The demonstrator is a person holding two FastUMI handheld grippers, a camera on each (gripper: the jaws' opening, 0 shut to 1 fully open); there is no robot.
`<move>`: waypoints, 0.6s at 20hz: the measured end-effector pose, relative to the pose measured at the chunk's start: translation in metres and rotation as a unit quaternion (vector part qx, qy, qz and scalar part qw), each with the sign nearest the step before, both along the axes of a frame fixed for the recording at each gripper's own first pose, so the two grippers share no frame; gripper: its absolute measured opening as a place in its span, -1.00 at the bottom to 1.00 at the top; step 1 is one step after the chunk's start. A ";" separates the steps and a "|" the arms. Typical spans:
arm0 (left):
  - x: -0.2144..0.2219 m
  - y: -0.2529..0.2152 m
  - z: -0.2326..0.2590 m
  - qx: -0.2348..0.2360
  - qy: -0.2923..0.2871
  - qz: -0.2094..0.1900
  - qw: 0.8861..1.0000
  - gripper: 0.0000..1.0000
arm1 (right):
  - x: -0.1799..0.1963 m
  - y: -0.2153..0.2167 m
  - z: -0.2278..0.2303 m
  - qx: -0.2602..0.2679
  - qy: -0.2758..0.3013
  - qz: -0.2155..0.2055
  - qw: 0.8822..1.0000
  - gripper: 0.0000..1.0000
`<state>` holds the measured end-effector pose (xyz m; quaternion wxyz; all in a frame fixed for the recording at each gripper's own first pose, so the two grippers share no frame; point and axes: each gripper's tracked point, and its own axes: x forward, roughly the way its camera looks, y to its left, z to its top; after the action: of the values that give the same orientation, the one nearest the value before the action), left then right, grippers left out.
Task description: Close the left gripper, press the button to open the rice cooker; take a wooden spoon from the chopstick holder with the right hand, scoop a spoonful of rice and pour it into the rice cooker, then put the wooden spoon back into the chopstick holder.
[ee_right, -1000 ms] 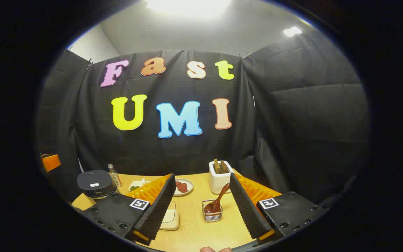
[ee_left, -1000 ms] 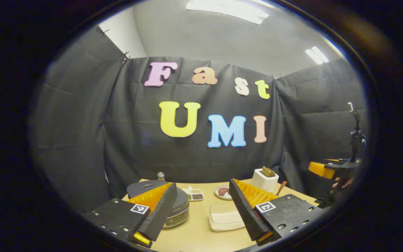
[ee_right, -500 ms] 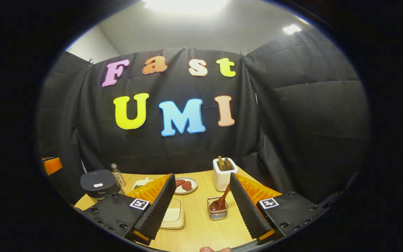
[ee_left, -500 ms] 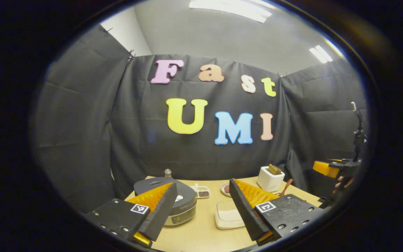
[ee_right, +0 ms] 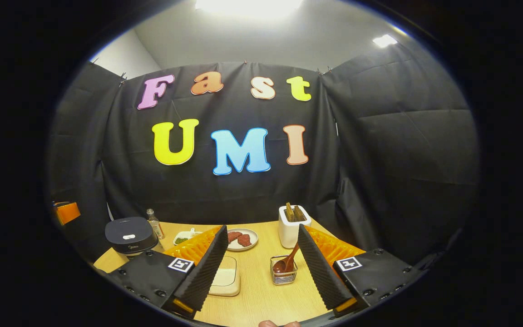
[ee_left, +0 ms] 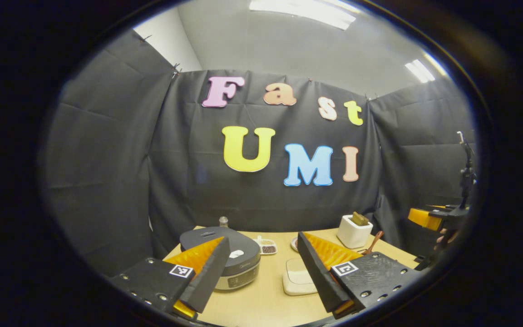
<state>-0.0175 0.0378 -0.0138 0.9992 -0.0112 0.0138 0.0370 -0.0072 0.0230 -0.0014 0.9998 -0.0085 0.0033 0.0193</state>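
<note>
The rice cooker point(ee_left: 229, 261) stands shut on the table, dark lid with a pale button point(ee_left: 236, 254), just behind my left finger. My left gripper point(ee_left: 263, 238) is open and holds nothing. In the right gripper view the cooker point(ee_right: 130, 235) sits far left. A wooden spoon point(ee_right: 287, 262) leans in a small wire holder point(ee_right: 283, 275), low between the fingers of my right gripper point(ee_right: 262, 228), which is open and well short of it. A flat white dish point(ee_right: 225, 280) lies near its left finger. The right gripper point(ee_left: 427, 219) is also at the far right of the left gripper view, a hand behind it.
A white box with wooden pieces point(ee_right: 293, 226) stands behind the wire holder. A plate of red pieces point(ee_right: 242, 238), a small divided dish point(ee_right: 184, 237) and a little bottle point(ee_right: 154, 223) sit along the back of the wooden table point(ee_right: 261, 299). Black cloth walls close in on all sides.
In the left gripper view the cooker has slid right, from behind the left finger toward the gap. The right gripper view shifted slightly, the spoon holder sitting a little farther off. Both grippers stay open.
</note>
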 end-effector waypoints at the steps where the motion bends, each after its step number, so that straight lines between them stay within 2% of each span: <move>1: 0.000 0.002 0.000 -0.001 -0.001 0.001 1.000 0.89 | 0.001 0.002 0.000 0.000 0.000 0.001 1.000 0.95; 5: -0.001 0.006 -0.004 -0.008 0.006 -0.007 1.000 0.92 | 0.001 0.008 0.004 -0.008 -0.003 0.007 1.000 0.95; 7: 0.001 0.015 -0.009 -0.010 0.015 -0.004 1.000 0.52 | 0.001 0.010 0.005 -0.013 -0.006 0.008 1.000 0.95; 8: 0.001 0.012 -0.015 -0.013 0.027 -0.012 0.999 0.39 | 0.002 0.012 0.006 -0.015 -0.005 0.008 1.000 0.95; 9: 0.002 0.011 -0.017 -0.013 0.032 -0.015 0.999 0.39 | 0.002 0.014 0.007 -0.015 -0.006 0.009 1.000 0.95; 10: 0.002 0.020 -0.014 -0.010 0.030 -0.003 0.999 0.15 | 0.004 0.017 0.007 -0.014 -0.006 0.011 1.000 0.95; 12: 0.002 0.018 -0.016 -0.013 0.040 -0.022 0.999 -0.33 | 0.007 0.021 0.008 -0.013 -0.004 0.012 1.000 0.95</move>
<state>-0.0155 0.0555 -0.0300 0.9982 -0.0220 0.0544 0.0151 -0.0002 0.0443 0.0062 0.9993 -0.0219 -0.0003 0.0315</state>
